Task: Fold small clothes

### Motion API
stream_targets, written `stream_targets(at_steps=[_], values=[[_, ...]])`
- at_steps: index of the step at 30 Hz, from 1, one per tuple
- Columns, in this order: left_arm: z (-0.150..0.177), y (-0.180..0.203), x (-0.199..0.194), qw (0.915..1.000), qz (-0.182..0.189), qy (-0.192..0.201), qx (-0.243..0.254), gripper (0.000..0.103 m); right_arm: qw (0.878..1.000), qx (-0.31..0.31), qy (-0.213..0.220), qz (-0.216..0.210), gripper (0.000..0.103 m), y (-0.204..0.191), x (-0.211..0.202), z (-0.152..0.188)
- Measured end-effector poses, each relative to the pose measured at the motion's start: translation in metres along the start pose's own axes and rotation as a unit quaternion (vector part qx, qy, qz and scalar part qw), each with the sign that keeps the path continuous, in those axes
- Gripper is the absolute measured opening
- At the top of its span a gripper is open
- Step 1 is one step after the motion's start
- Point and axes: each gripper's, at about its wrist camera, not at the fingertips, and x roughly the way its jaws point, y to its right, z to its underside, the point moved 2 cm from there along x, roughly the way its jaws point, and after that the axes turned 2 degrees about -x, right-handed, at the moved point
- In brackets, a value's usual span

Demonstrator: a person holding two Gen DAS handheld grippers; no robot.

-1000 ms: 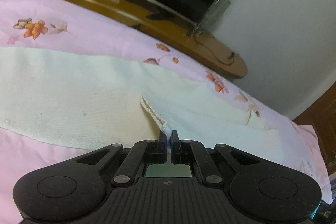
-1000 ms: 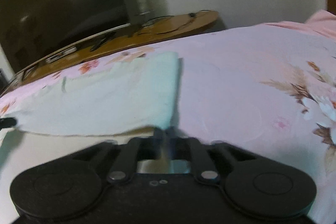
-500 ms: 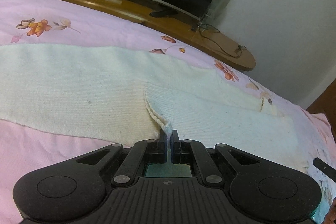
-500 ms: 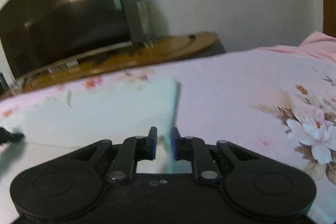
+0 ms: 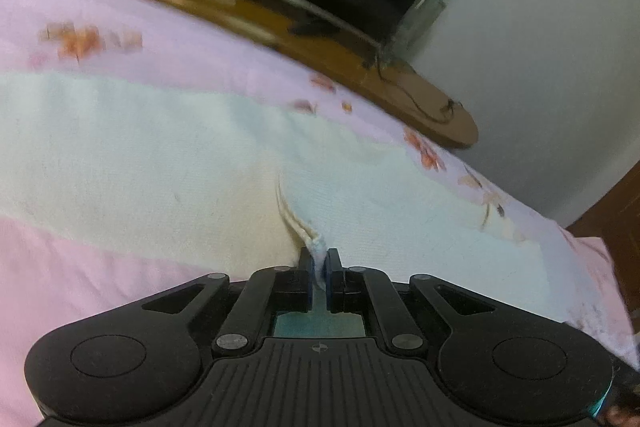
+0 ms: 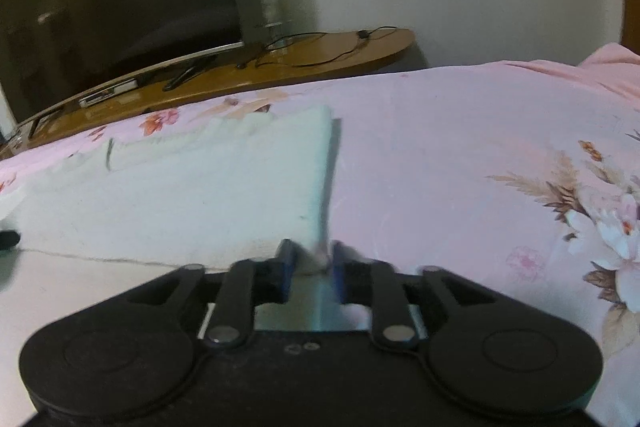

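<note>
A cream knitted garment [image 5: 160, 155] lies spread on the pink floral bed sheet [image 5: 80, 267], with one part folded over onto the rest. My left gripper [image 5: 319, 267] sits low at the garment's near edge. Its jaws are opening, a thin raised fold of the cloth still stands between them, and the blue pads [image 5: 307, 279] look just off it. In the right wrist view the garment [image 6: 200, 195] ends in a straight right edge. My right gripper [image 6: 312, 259] is at that near corner, its jaws are opening, and the corner lies loose in the gap.
A wooden TV stand [image 5: 320, 39] with a set-top box and cables runs along the far side of the bed, under a large dark TV [image 6: 100, 7]. A white wall stands behind them. Bare pink sheet [image 6: 440, 167] stretches to the right of the garment.
The right jaws went from shut to clearly parted, letting the garment corner go. The left jaws parted slightly around the cloth fold. Both grippers stayed at the near edge.
</note>
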Motion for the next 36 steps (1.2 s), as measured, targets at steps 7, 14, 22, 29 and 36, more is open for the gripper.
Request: stream_targets(at_steps=[7, 14, 22, 29, 36], values=[[-0.028, 0.011, -0.001, 0.9971, -0.025, 0.062, 0.036, 0.052, 0.998, 0.047, 0.043, -0.013, 0.015, 0.017, 0.015, -0.033], [-0.027, 0.031, 0.046, 0.993, -0.052, 0.001, 0.107, 0.0, 0.998, -0.006, 0.054, -0.011, 0.004, -0.004, 0.06, -0.069], [-0.023, 0.025, 0.046, 0.993, -0.043, 0.009, 0.11, 0.0, 0.998, -0.047, -0.015, 0.033, 0.0, -0.008, 0.1, -0.067], [-0.023, 0.019, 0.04, 0.9941, -0.047, 0.007, 0.098, 0.003, 0.997, -0.06, -0.027, 0.043, 0.0, -0.004, 0.094, -0.07], [-0.01, 0.025, 0.024, 0.9828, -0.088, 0.016, 0.162, 0.003, 0.992, -0.124, -0.034, 0.015, 0.006, -0.034, 0.054, -0.042]])
